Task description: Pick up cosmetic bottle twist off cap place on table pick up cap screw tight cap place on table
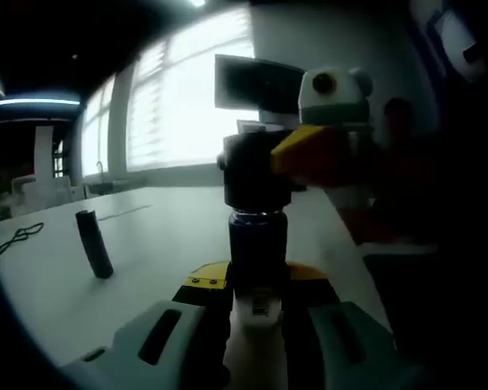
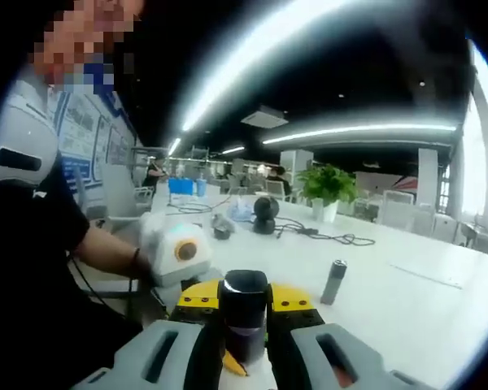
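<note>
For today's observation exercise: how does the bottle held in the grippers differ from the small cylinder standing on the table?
1. The bottle is held off the table between the left gripper jaws; the cylinder stands free on the white table.
2. The bottle looks wider; the cylinder is slim.
3. The right gripper closes on the bottle's cap; nothing touches the cylinder.
Both look dark.

Left gripper view: the white table (image 1: 171, 236) lies open from 9 to 12 o'clock, broken by one leaning dark cylinder (image 1: 93, 244) at 9 o'clock and a black cable (image 1: 16, 236) beyond it. The right claw (image 1: 313, 154) blocks 1 o'clock. Right gripper view: a small upright grey cylinder (image 2: 334, 281) stands at 2 o'clock; open table surface surrounds it.
</note>
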`<action>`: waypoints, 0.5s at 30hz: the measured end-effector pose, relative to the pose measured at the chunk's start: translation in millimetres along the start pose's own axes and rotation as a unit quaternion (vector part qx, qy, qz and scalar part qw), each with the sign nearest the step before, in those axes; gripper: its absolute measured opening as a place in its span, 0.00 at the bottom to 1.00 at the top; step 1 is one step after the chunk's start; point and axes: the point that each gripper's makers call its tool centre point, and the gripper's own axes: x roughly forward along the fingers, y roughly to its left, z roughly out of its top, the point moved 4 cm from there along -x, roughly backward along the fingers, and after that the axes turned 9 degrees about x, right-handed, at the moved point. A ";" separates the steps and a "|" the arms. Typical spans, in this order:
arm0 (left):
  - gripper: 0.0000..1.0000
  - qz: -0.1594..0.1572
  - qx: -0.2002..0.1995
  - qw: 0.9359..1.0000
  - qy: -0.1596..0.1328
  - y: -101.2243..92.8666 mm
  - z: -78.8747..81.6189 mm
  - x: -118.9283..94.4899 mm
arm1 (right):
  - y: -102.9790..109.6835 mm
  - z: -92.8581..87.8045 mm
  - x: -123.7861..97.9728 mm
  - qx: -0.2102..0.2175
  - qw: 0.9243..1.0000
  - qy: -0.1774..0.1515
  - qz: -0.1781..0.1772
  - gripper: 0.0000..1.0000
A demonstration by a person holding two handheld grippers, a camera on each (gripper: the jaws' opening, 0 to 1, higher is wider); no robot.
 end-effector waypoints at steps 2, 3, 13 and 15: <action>0.13 0.010 0.003 1.000 0.002 1.3 -0.2 0.7 | -0.9 0.1 0.6 0.000 1.000 -0.004 -0.024 0.14; 0.13 0.016 0.004 1.000 0.003 2.0 -0.3 1.0 | -0.6 0.1 0.8 0.002 1.000 -0.005 -0.031 0.14; 0.13 0.042 0.012 0.999 0.006 6.0 -1.3 -0.1 | 5.0 0.0 2.8 -0.006 0.989 -0.020 -0.149 0.14; 0.13 0.043 0.012 0.999 0.007 6.0 -1.5 0.0 | 4.5 -1.5 1.5 0.023 0.985 -0.027 -0.171 0.14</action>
